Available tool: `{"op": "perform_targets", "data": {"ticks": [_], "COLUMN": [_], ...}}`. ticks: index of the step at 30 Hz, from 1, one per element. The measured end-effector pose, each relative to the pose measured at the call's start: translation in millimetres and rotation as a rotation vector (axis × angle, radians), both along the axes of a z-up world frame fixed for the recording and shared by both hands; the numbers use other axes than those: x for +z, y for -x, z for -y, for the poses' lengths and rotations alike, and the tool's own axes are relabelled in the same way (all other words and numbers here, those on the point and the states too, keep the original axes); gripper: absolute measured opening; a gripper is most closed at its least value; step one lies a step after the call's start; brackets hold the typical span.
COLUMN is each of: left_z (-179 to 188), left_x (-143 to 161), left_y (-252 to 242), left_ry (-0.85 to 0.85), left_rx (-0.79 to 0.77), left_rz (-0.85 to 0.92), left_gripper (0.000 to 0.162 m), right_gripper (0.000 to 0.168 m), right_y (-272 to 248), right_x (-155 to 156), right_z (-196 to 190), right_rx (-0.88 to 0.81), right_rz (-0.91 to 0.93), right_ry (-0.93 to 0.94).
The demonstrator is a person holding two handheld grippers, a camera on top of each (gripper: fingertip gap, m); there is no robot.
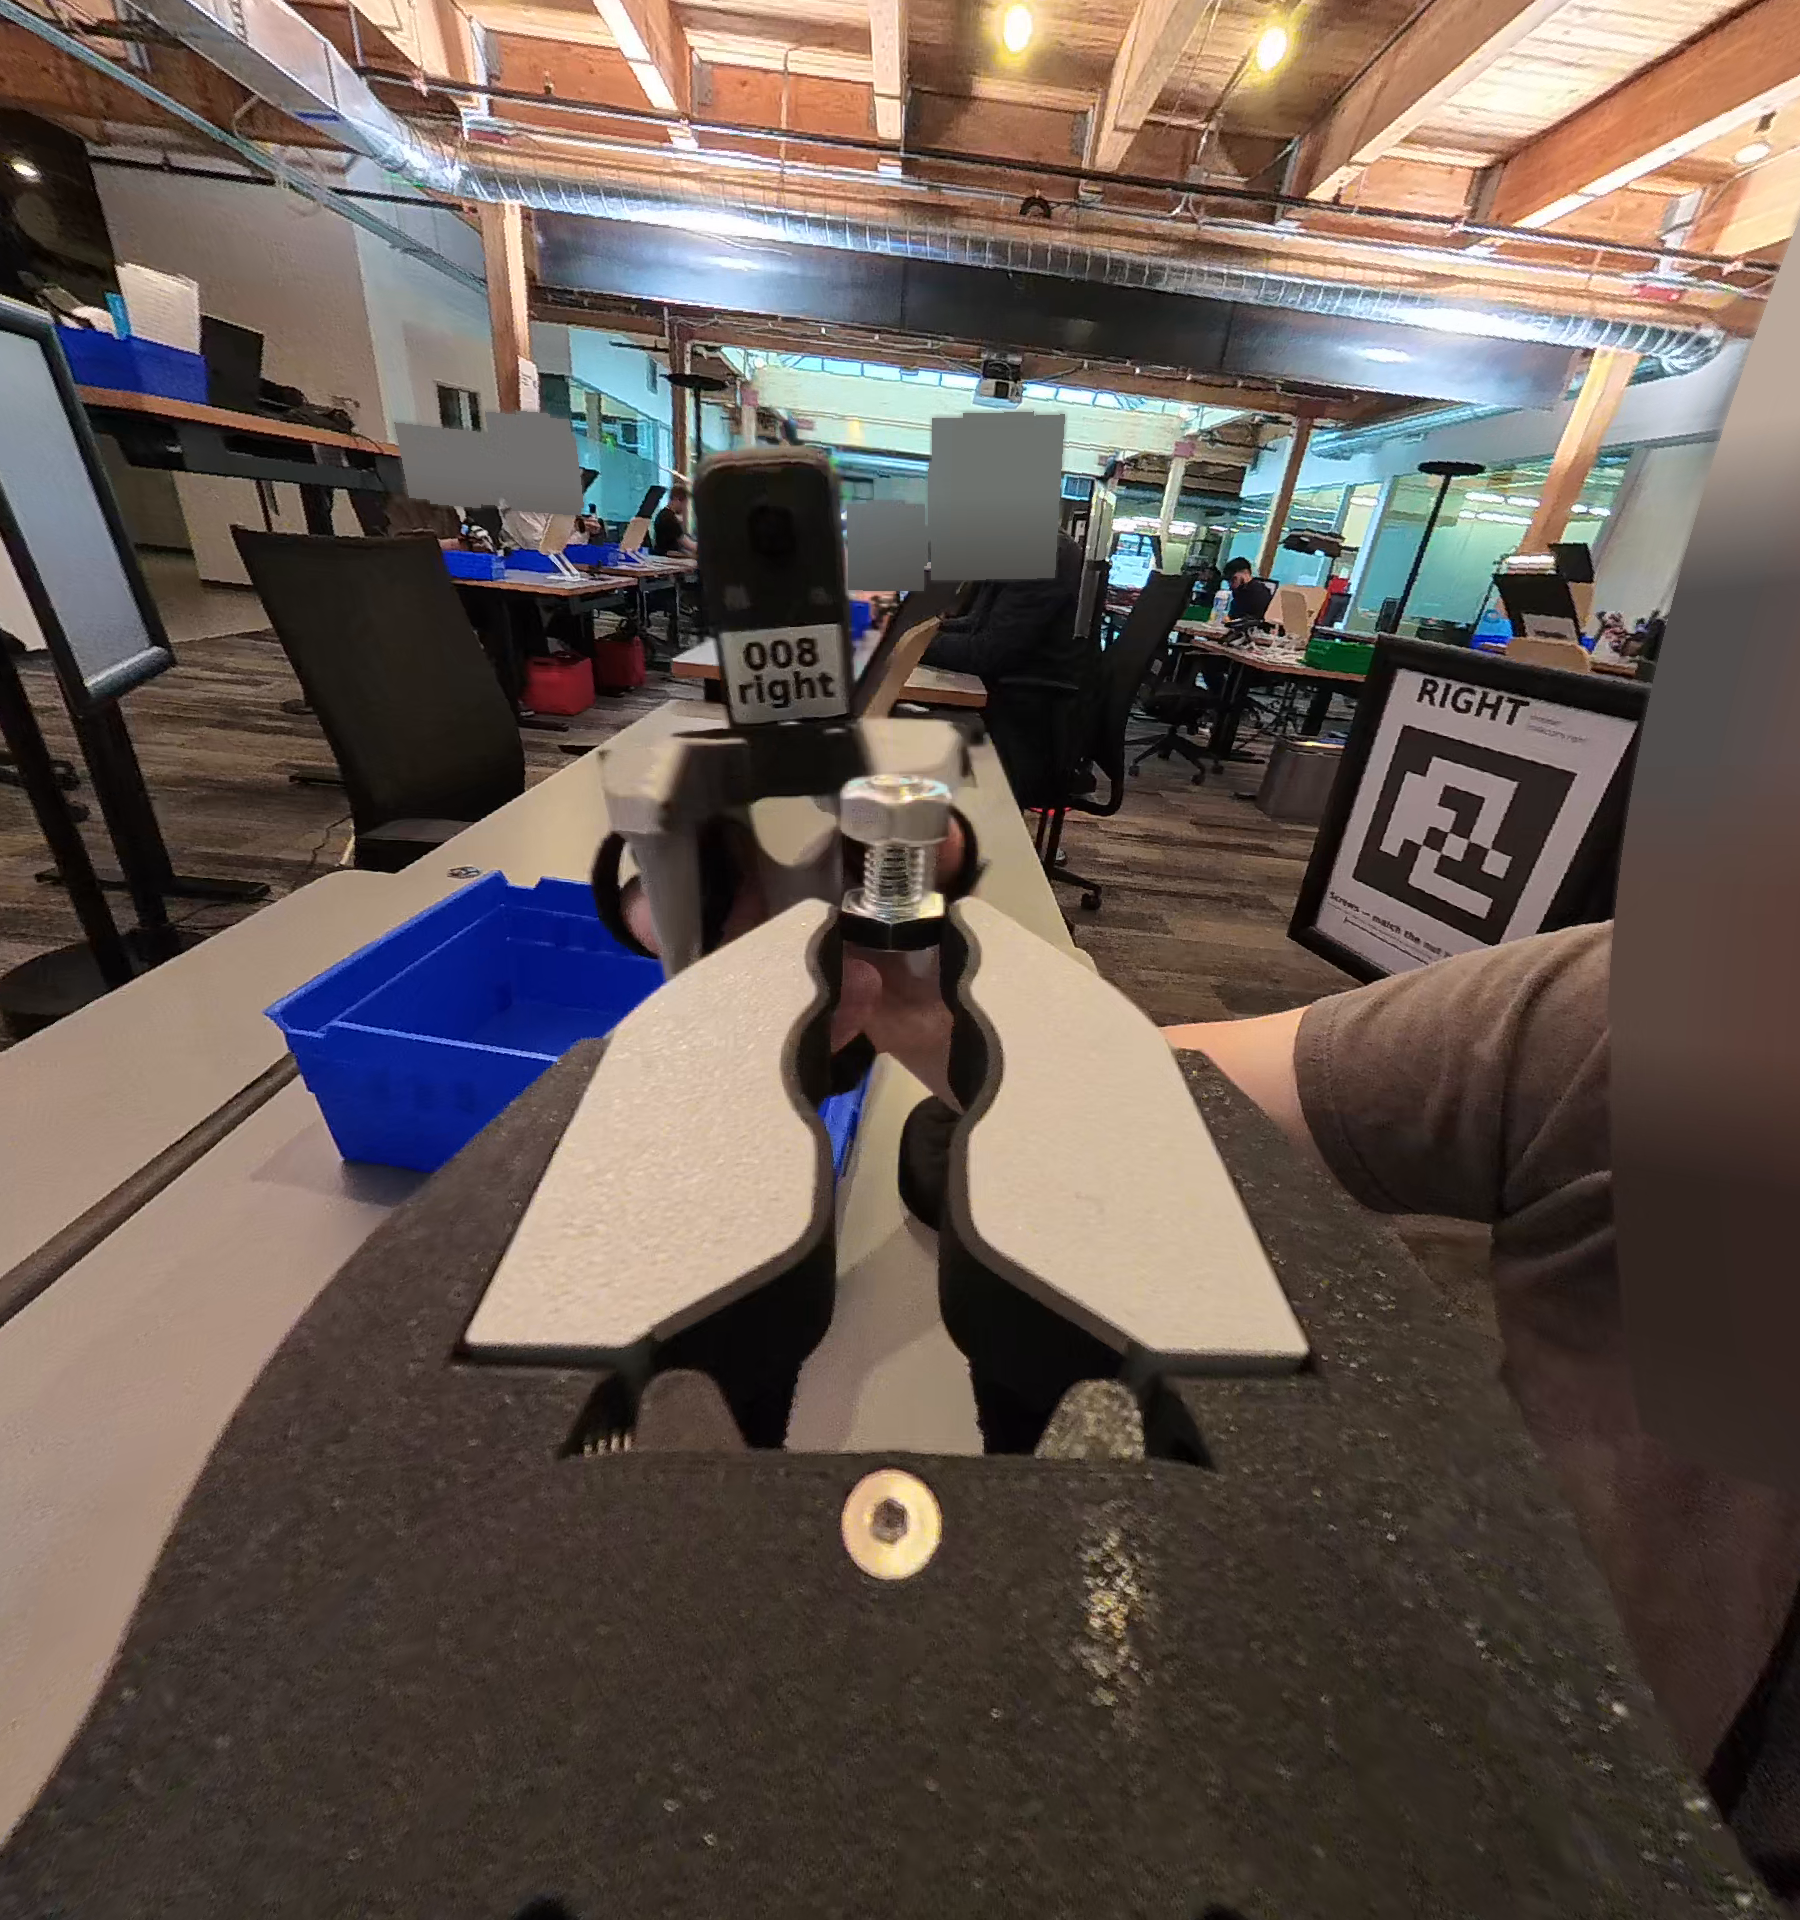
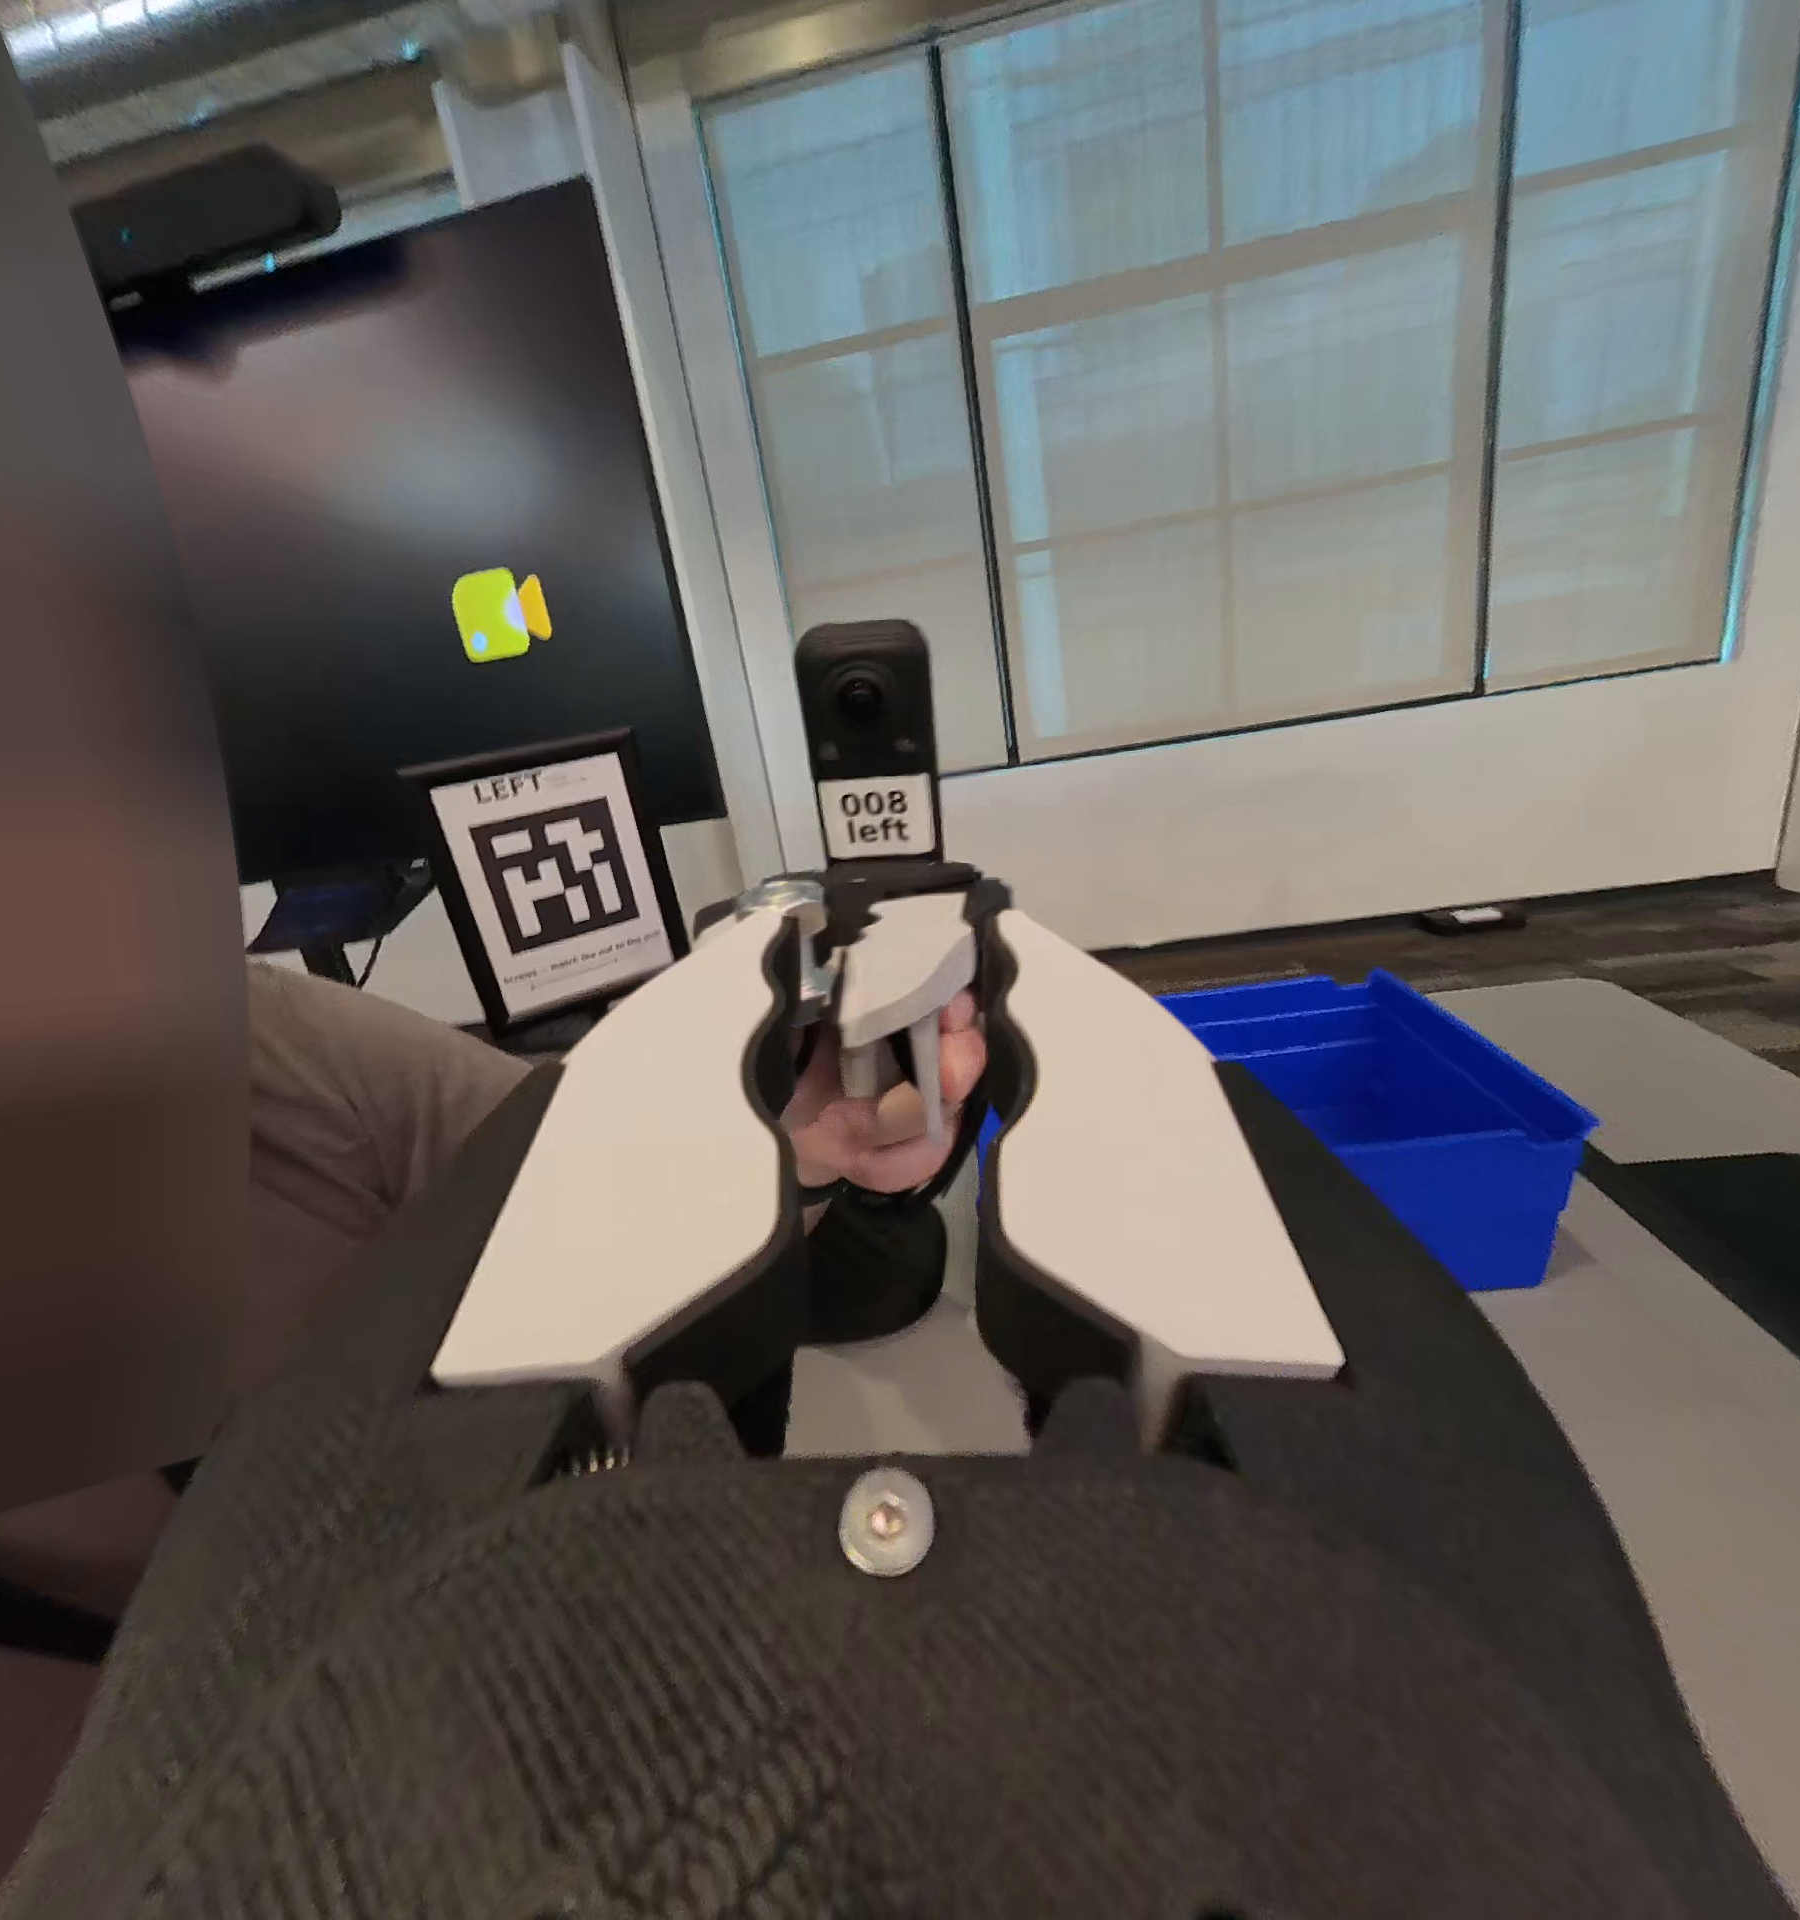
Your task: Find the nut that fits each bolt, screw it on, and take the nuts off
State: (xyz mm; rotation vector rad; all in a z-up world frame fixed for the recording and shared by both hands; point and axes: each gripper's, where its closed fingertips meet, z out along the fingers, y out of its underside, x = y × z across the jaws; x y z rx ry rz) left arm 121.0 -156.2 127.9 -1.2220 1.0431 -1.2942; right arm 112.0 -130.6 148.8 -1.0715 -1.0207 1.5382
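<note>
Steel nut (image 1: 890, 918) pinched between left gripper (image 1: 891, 935) fingertips, bolt (image 1: 893, 831) upright.

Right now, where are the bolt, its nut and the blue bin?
bolt (image 1: 893, 864): left wrist view, on its threaded shank.
nut (image 1: 891, 921): left wrist view, on its front face.
blue bin (image 2: 1478, 1164): right wrist view, on its near wall.

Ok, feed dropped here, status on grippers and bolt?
Left gripper shut on nut. Right gripper shut on bolt, held upright. Blue bin behind, nothing blocking.
</note>
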Motion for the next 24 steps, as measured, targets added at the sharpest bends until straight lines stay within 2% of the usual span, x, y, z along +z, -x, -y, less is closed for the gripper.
{"op": "perform_targets", "data": {"ticks": [3, 8, 14, 20, 24], "left_z": [-1.2, -1.5, 6.8, 4.0, 5.3], "left_x": [1.0, -1.7, 1.5, -1.6, -0.8], "left_y": [1.4, -0.4, -2.0, -3.5, -3.6], "left_ry": [-0.007, 0.014, -0.001, -0.002, -0.001], "left_rx": [0.012, -0.005, -0.025, -0.012, -0.012], "left_rz": [-0.001, -0.005, 0.000, -0.009, -0.005], "left_gripper": [0.017, 0.017, 0.017, 0.017, 0.017], "right_gripper": [0.033, 0.035, 0.032, 0.038, 0.038], "right_y": [-6.4, 3.9, -10.6, 1.0, 1.7], "right_x": [5.0, 5.5, 7.4, 8.5, 4.2], "right_z": [-3.7, 20.1, -5.9, 24.2, 14.1], "right_rx": [-0.005, 0.029, -0.055, 0.004, -0.031], "right_rz": [-0.036, 0.001, -0.023, 0.022, 0.029], "right_ry": [0.011, -0.068, -0.030, -0.114, -0.101]}}
